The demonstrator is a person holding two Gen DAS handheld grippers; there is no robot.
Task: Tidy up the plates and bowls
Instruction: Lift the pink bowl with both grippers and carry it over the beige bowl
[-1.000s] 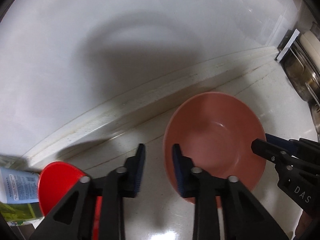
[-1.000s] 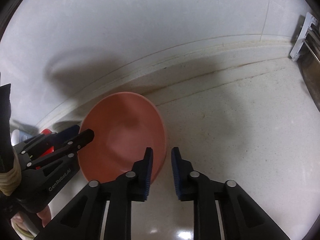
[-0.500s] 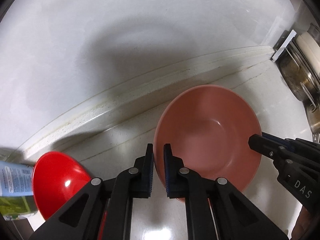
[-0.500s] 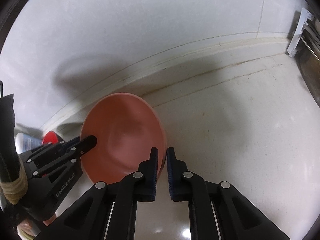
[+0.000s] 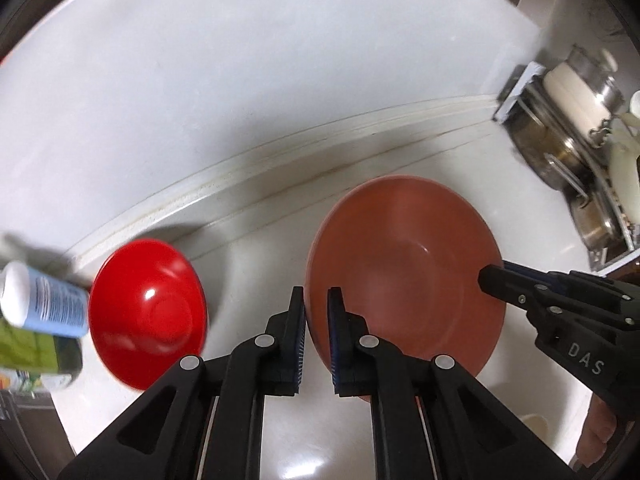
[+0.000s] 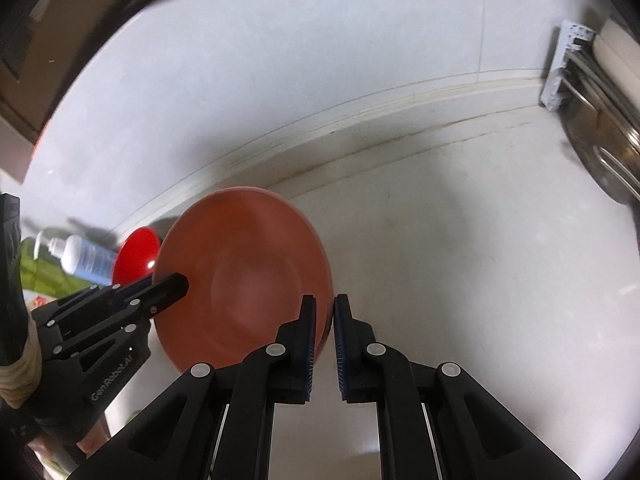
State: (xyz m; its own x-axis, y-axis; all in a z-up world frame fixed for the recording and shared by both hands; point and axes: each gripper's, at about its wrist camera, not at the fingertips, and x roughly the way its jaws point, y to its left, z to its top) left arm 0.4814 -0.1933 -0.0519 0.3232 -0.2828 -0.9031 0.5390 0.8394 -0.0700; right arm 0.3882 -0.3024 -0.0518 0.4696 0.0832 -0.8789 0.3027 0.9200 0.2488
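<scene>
Gripped at opposite rims by both closed claws, left claw (image 5: 316, 312) and right claw (image 6: 325, 322), the terracotta bowl (image 5: 404, 276) should be kept level; seemingly lifted clear of the counter (image 6: 460, 240).

Bare counter (image 6: 460, 280) right of the bowl (image 6: 248, 276); red bowl (image 5: 148, 312) blocks left.

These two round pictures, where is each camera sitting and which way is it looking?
Left wrist view: sits on the left claw, looking along its fingers over the counter to the wall; its fingers pinch the pink bowl rim; the right claw enters from the right.
Right wrist view: sits on the right claw, facing the same wall; its fingers pinch the bowl's opposite rim; the left claw and a bit of hand show at left.
Shared: pink bowl, red bowl, bottle, metal pots.
</scene>
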